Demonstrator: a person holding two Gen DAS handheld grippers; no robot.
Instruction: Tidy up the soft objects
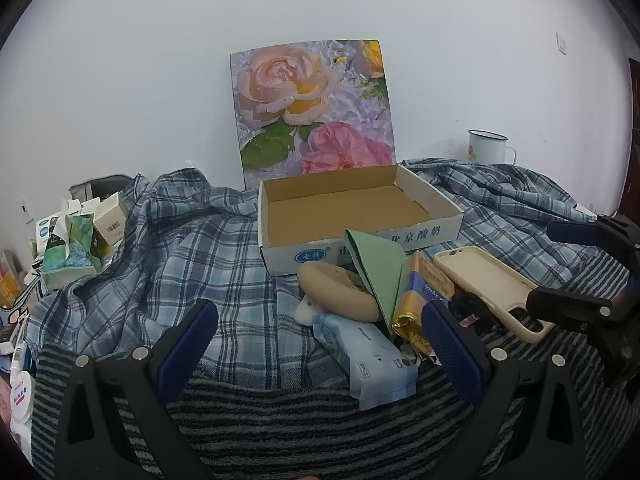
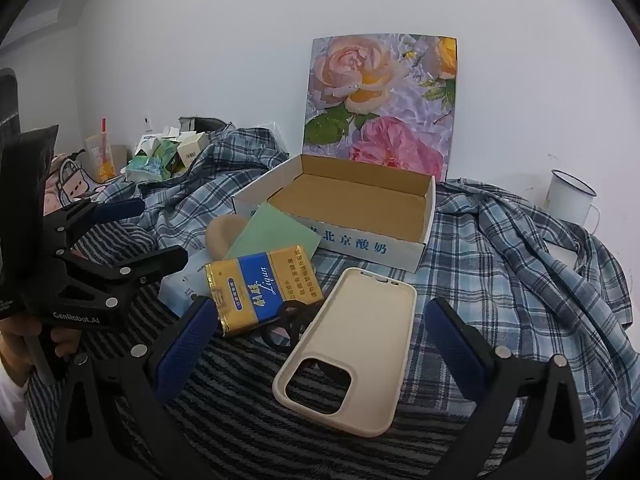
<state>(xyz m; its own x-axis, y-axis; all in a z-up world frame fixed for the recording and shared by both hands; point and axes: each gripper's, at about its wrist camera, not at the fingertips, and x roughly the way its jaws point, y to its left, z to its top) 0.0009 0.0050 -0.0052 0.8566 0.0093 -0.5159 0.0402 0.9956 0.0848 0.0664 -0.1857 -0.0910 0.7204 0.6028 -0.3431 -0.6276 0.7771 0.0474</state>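
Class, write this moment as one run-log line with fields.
left gripper: open, empty | right gripper: open, empty | cardboard box: empty | phone case: on bed, outside box

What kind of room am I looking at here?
Probably a bedroom at home: a rumpled plaid sheet over a striped blanket, household clutter such as an enamel mug, and an open cardboard box by a plain wall.
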